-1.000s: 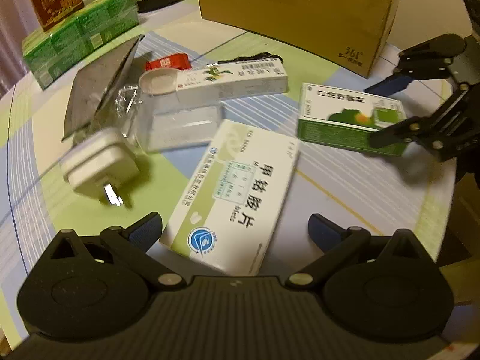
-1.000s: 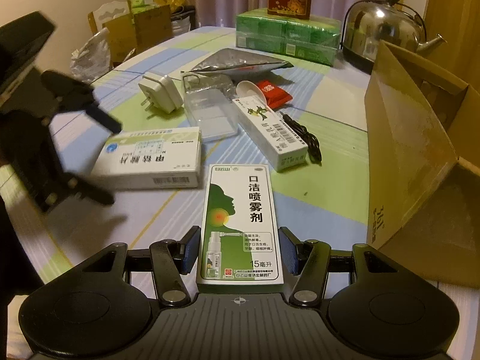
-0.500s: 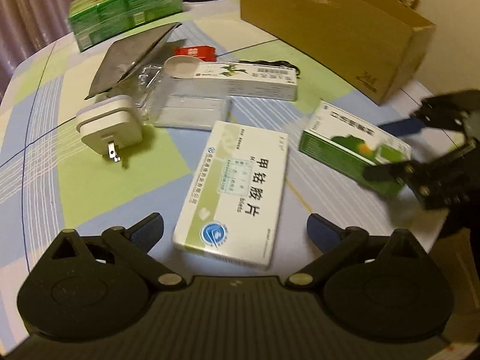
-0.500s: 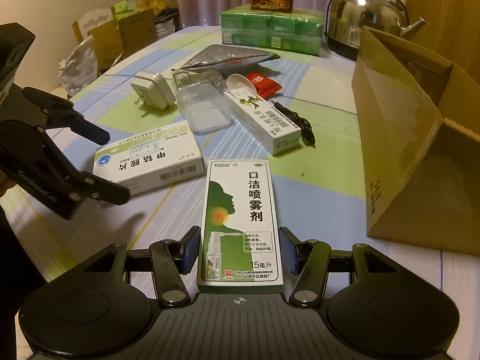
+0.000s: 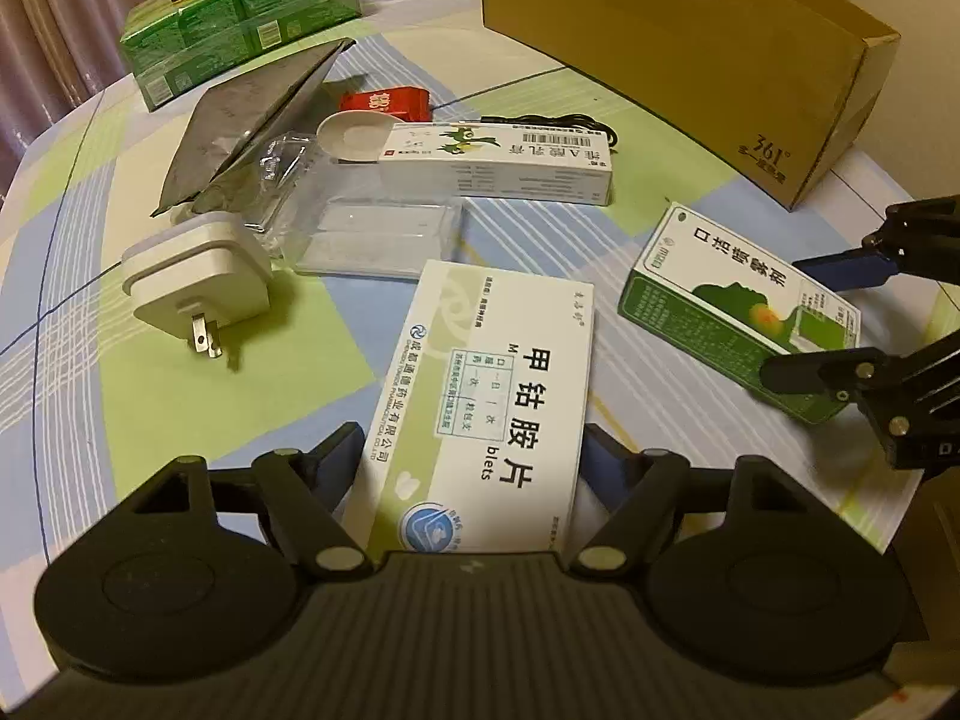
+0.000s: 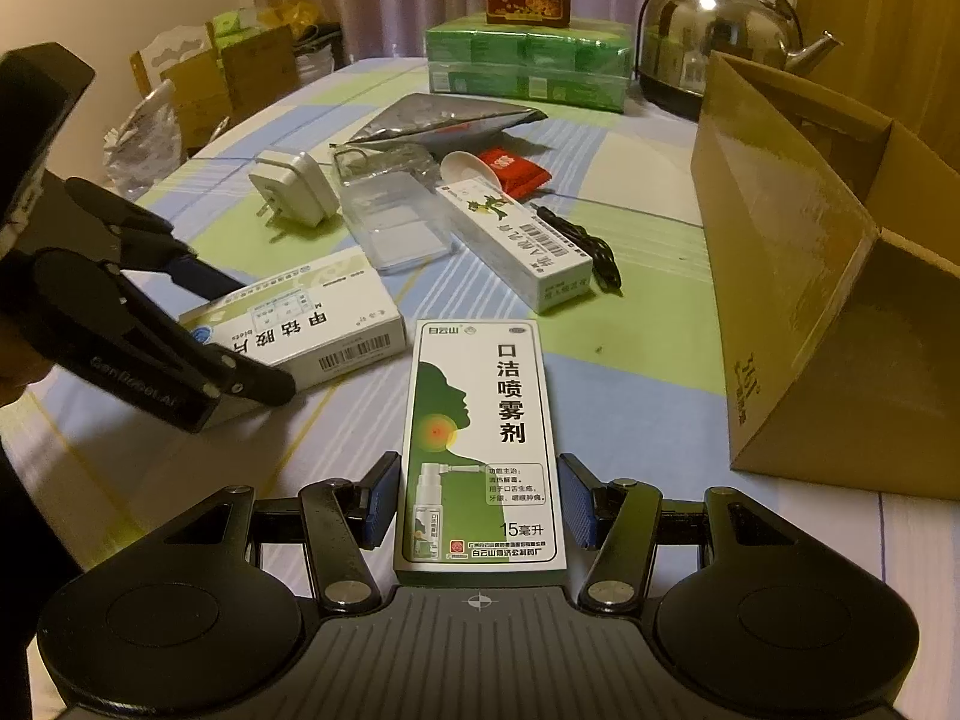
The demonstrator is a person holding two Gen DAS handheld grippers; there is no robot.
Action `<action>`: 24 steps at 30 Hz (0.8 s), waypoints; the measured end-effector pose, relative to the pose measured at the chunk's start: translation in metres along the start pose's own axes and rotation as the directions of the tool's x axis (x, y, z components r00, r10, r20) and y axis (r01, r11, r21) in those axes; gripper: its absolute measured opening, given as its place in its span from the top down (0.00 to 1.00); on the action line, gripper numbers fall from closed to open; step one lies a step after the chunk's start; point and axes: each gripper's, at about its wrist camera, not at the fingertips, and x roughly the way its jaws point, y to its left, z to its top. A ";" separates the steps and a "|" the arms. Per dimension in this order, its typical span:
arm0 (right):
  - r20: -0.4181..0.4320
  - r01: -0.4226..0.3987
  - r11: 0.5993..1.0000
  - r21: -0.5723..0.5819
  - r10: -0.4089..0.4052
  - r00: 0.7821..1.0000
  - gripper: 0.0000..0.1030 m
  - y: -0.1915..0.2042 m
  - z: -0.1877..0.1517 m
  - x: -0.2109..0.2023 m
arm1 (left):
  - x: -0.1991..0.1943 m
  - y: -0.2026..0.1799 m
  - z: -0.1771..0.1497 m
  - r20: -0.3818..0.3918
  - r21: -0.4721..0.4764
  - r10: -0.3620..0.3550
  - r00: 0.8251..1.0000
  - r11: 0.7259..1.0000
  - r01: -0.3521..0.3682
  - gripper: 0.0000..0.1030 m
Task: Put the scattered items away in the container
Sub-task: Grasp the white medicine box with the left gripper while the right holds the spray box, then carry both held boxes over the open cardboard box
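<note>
Left gripper [image 5: 471, 462]: its jaws have just been closing and are now straddling the near end of the white tablet box [image 5: 486, 402]; the fingers are lying right along the box's long sides, though firm pressure cannot be told.
Right gripper [image 6: 480, 507]: its blue pads [image 6: 384, 501] are flanking the near end of the green spray box [image 6: 480, 450] and appear to be pinching it by its long sides.
White tablet box: a flat white and pale green carton bearing black characters and a round blue logo, lying flat on the tablecloth [image 5: 72, 324].
Green spray box: a tall, narrow carton, white above and green below, showing a dark green head in profile with a red-orange spot at the throat; it is lying face up, just beside the tablet box.
Cardboard container [image 6: 840, 276]: a brown open box standing at the right of the spray box, apart from it.
Other scattered items: a white plug adapter [image 5: 192, 270], a clear plastic case [image 5: 372, 228], a long white carton [image 5: 498, 165] with a white spoon [image 5: 348, 135] at its end, a red sachet [image 5: 384, 102], a grey foil pouch [image 5: 252, 120] and a black cable [image 6: 582, 246] are lying beyond the two boxes.
</note>
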 end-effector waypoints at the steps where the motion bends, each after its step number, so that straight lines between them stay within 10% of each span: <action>1: 0.000 0.006 1.000 -0.002 -0.006 1.000 0.49 0.001 0.000 0.000 | -0.001 -0.001 -0.001 -0.004 -0.001 -0.002 1.000 1.000 0.002 0.31; 24: -0.029 0.038 0.999 0.015 -0.037 0.999 0.48 0.004 0.006 0.019 | -0.002 -0.009 -0.007 0.025 -0.032 0.003 1.000 0.999 -0.002 0.32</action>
